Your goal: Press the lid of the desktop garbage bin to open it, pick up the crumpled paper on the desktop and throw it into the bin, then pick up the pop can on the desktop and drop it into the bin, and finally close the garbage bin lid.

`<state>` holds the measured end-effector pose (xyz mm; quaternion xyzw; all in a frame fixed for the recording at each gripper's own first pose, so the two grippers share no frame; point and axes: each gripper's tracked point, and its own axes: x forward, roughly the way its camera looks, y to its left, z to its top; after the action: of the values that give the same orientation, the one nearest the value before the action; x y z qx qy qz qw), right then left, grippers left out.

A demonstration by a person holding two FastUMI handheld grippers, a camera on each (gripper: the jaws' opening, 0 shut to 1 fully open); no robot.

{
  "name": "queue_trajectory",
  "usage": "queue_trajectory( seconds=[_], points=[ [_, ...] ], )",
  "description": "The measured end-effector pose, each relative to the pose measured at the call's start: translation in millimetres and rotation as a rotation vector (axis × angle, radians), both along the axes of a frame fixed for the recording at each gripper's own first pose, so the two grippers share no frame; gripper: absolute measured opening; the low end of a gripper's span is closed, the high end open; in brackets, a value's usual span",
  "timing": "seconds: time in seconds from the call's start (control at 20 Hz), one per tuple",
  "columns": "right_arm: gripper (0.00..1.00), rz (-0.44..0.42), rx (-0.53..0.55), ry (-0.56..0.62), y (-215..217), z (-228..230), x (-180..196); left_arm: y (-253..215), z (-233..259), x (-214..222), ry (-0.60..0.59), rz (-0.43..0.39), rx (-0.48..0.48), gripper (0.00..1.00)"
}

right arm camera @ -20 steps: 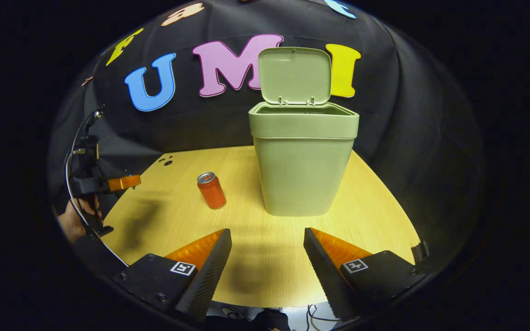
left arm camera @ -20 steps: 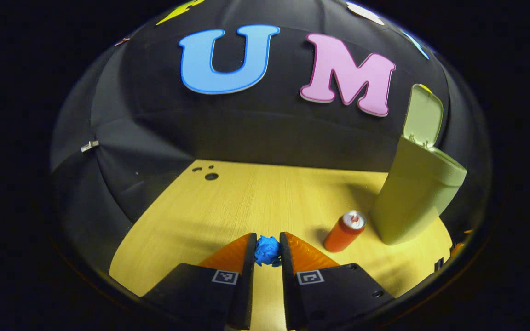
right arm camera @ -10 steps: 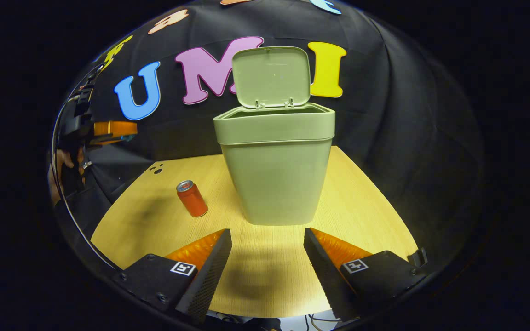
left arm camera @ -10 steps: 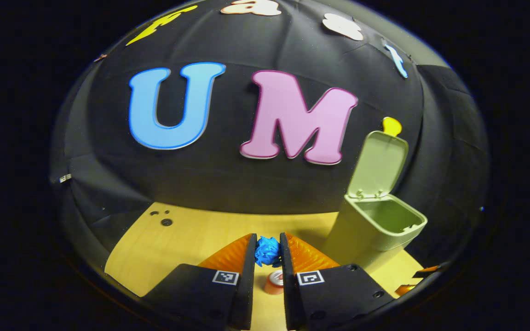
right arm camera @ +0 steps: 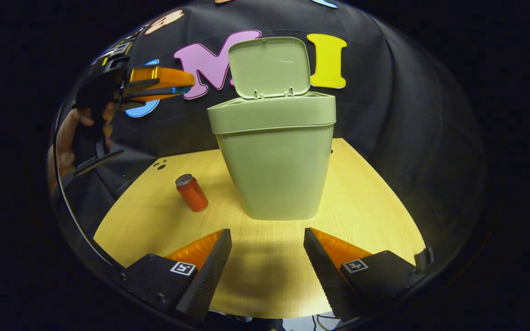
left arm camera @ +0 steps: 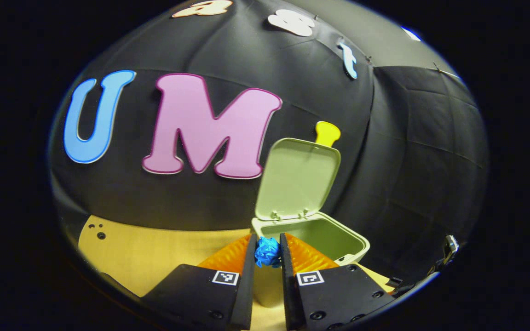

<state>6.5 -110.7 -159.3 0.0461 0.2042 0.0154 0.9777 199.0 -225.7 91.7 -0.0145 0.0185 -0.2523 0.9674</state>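
In the left gripper view, the blue paper (left arm camera: 267, 252) is pinched between both fingers of the left gripper (left arm camera: 267, 253) at bottom centre, raised off the table (left arm camera: 154, 253). Just behind it the open mouth of the green bin (left arm camera: 325, 236) is seen, its lid (left arm camera: 298, 177) tipped up at frame centre.

In the right gripper view, the left gripper (right arm camera: 173, 85) is seen at upper left, carried by a hand (right arm camera: 69, 140), level with the bin's rim and a little to its left. The bin (right arm camera: 274, 161) stands upright at centre on the table (right arm camera: 375, 207), lid (right arm camera: 269, 66) raised behind it. The can (right arm camera: 192, 193) stands on the table just left of the bin's base, apart from it. At the bottom the right gripper (right arm camera: 267, 248) is held with fingers spread wide, nothing between them, low over the near edge of the table
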Motion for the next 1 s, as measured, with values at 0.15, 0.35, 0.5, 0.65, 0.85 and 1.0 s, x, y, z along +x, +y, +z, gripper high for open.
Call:
queue_trajectory(
  seconds=[0.15,0.35,0.5,0.65,0.85,1.0],
  points=[
    [0.99,-0.016,0.012,0.008,-8,-3,4,-31,-7,7,0.021,-0.057,0.015,0.32],
    [0.99,-0.043,0.014,0.018,-25,-7,3,-50,-22,14,0.051,-0.099,0.034,0.32],
    [0.99,-0.063,0.020,0.029,-34,-10,3,-57,-31,20,0.074,-0.104,0.042,0.34],
    [0.99,-0.071,0.019,0.031,-39,-12,5,-63,-39,22,0.103,-0.109,0.041,0.34],
    [0.99,-0.063,0.003,0.046,-41,-16,7,-61,-39,24,0.101,-0.088,0.037,0.71],
    [0.99,-0.048,0.006,0.042,-36,-14,11,-45,-25,21,0.058,-0.050,0.002,0.96]
  ],
)
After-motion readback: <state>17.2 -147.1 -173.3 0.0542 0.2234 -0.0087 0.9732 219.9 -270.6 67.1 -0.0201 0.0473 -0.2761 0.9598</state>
